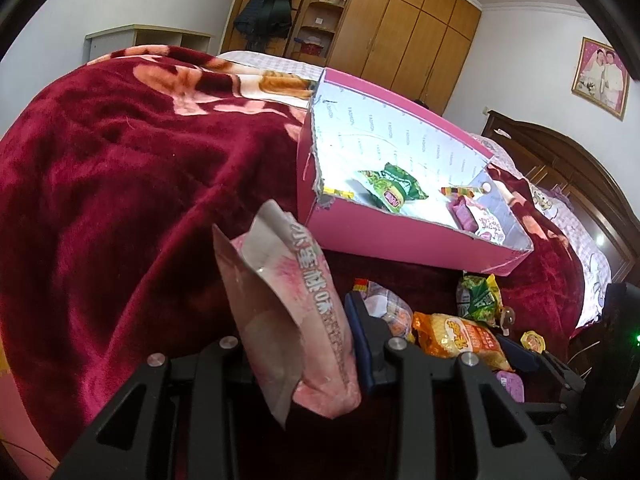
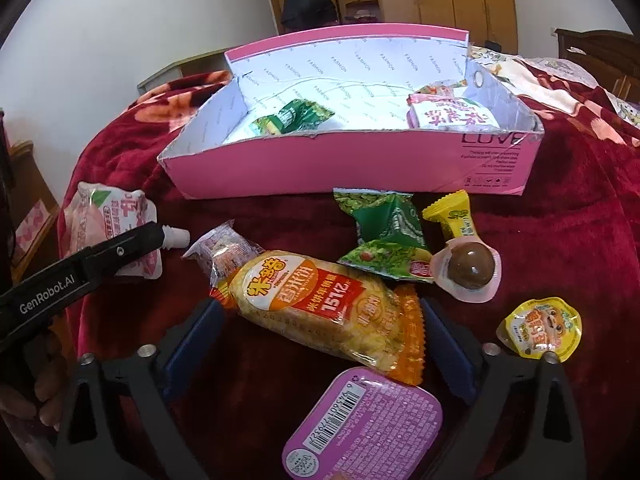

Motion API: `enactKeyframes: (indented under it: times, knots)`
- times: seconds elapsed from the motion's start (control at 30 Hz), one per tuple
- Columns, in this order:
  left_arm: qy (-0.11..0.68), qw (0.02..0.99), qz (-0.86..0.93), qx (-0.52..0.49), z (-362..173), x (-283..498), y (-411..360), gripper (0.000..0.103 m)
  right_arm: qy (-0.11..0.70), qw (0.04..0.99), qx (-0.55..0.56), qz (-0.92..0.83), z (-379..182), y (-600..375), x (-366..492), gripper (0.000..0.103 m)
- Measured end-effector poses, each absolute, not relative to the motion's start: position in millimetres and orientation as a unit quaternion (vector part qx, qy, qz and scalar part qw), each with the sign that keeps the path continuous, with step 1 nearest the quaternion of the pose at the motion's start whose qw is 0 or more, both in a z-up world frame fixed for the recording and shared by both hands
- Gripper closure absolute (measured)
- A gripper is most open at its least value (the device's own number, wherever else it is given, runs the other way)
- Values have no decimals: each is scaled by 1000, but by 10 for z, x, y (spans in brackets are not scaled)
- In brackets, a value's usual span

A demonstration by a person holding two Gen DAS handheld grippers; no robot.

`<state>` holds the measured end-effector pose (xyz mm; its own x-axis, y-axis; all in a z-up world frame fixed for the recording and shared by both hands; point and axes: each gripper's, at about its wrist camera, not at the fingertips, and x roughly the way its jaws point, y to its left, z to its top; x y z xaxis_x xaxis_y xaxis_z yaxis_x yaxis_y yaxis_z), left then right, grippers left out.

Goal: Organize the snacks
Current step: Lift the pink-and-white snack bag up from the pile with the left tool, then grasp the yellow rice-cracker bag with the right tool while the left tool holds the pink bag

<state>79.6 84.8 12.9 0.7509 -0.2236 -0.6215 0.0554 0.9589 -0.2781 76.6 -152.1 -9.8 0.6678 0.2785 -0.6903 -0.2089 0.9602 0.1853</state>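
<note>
The left gripper is squeezing a pink pouch, while the right gripper is standing wide open around a yellow rice cracker packet on the red blanket, with the pink box at twelve o'clock from it.

The box sits on the blanket, toward the far side of the bed. In it lie 2 groups — a leaf-print packet toward its left end, a lettered packet toward its right end. Before the box's front wall, loose on the blanket: a twin leaf-print packet, a wrapped candy just right of it, a ball-shaped sweet nearer still. The rice-cracker bag lies between the right gripper fingers — a sealed tub nearest, a small cup at right. The spouted pouch, at left, sits in the left gripper.
</note>
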Motion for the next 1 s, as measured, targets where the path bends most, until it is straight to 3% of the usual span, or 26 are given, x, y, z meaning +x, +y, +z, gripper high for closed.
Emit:
enactKeyframes:
  times: [0.1,0.3,0.57,0.7,1.0]
  knots:
    - [346,927,-75,-121,131,793,843,68,379,916,35,131,-84,-1523,731,42]
    - [345,928,-73,-119,153,780,832,68,371,916,32,152,-40,-1553,634,57]
    - [344,929,-72,-115,174,772,815,68,365,907,3,210,64,-1497,428,57]
    - [341,930,-73,-115,185,762,821,68,359,912,-11,195,107,-1495,392,40]
    - [338,931,-75,-116,207,735,823,68,358,907,-49,218,118,-1395,616,36]
